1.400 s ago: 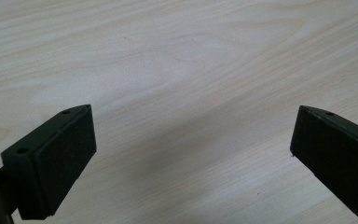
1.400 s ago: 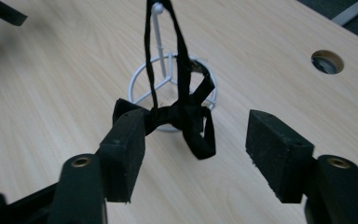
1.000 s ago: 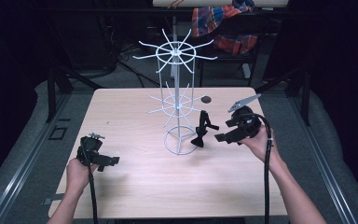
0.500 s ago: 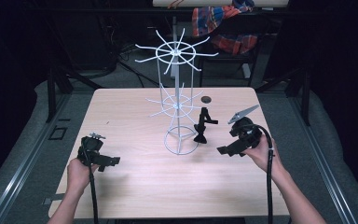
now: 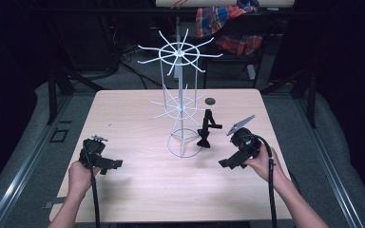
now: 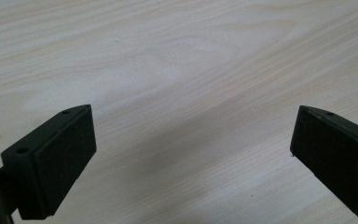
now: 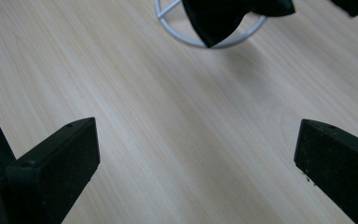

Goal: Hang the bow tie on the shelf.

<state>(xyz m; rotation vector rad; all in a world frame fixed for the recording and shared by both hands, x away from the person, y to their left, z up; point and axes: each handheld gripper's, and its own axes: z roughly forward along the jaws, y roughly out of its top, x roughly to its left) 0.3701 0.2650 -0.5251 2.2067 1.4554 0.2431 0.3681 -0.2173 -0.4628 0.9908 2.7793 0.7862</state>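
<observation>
A white wire rack (image 5: 179, 90) stands mid-table on a round base ring (image 5: 173, 148). A black bow tie (image 5: 204, 137) hangs by its strap from one of the rack's lower arms, just right of the ring. My right gripper (image 5: 228, 163) hovers low over the table, to the right of the bow tie and apart from it. Its jaws have just been opening and stand wide with nothing between them. In the right gripper view (image 7: 196, 128) the bow tie (image 7: 228, 14) and base ring (image 7: 200, 43) lie ahead. My left gripper (image 5: 111, 164) (image 6: 193, 116) is open over bare wood at the near left.
A small dark round object (image 5: 210, 100) lies on the wooden table (image 5: 133, 114) behind the rack, to the right. A chair with plaid cloth (image 5: 228, 23) stands beyond the far edge. Dark floor surrounds the table.
My right gripper has drawn back from the bow tie toward the near right and sunk lower. The bow tie stays on the rack. My left gripper has kept still.
</observation>
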